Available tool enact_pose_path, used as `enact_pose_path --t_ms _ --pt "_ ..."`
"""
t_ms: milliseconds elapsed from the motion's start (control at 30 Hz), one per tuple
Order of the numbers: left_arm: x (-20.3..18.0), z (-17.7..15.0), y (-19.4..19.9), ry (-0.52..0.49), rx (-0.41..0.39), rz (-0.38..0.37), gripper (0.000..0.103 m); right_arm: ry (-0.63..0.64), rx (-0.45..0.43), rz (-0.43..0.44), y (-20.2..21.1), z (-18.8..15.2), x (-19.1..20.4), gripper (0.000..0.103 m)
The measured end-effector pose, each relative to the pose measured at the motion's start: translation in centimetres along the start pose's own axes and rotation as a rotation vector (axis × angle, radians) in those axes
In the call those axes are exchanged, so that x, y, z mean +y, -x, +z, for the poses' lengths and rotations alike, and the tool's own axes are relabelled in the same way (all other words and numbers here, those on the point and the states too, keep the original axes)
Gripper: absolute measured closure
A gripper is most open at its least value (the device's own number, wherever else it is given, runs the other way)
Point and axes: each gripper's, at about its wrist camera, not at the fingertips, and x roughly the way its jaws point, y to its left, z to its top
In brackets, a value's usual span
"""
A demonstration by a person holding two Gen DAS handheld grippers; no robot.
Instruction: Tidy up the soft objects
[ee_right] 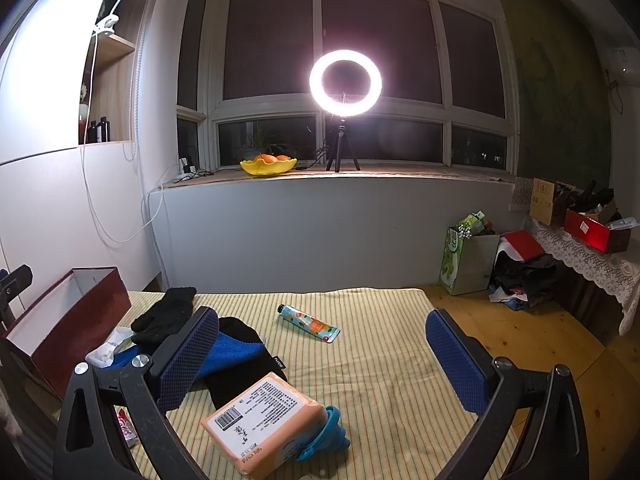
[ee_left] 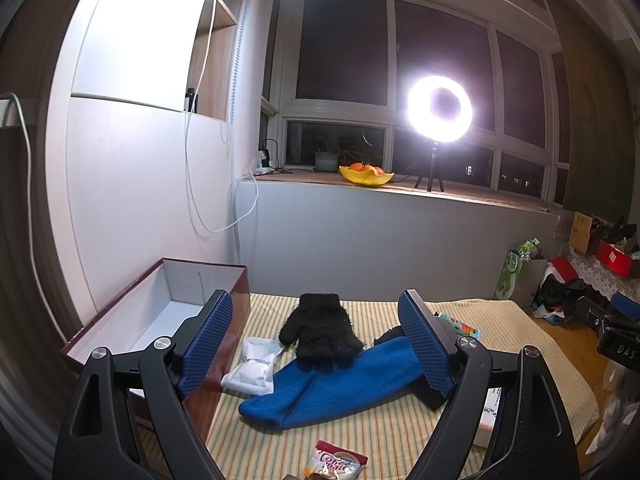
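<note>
**Both jaws spread above the soft pile, box waiting alongside**

Right now neither gripper carries anything. The left gripper (ee_left: 316,344) has its jaws released and spread wide, and between them lie a black knit glove (ee_left: 320,330) and, under its fingertips, a blue fleece sleeve-like piece (ee_left: 340,384). That framing suggests the glove is the likely next pick: it sits on top, so lifting it first frees the blue piece below. Just outside the left jaw stands the open maroon box (ee_left: 132,320), white inside, close beside the pile, which makes it the probable place for the soft things and keeps the carry short. A white sealed packet (ee_left: 254,366) lies between the box wall and the blue fleece, touching the fleece edge; it could be dragged along if the jaws close low.

The right gripper (ee_right: 320,360) also hangs with jaws apart, over the striped cloth (ee_right: 380,360) covering the worktop. Near its left jaw a black pouch (ee_right: 240,352) lies across the blue fleece, so the fleece is pinned at that end. Between the jaws, nearer the camera, an orange wrapped pack (ee_right: 268,424) rests against a blue silicone item (ee_right: 330,434). A hand-cream tube (ee_right: 308,323) lies farther ahead, well apart. A snack sachet (ee_left: 336,462) sits below the left jaws.
</note>
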Motion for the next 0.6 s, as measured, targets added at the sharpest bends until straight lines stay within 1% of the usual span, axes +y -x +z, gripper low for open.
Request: enact_pose_path --t_ms 600 --pt "-0.07 0.32 0.08 0.001 0.004 -0.003 0.018 0.001 0.006 0.003 0.09 -0.13 0.15 0.001"
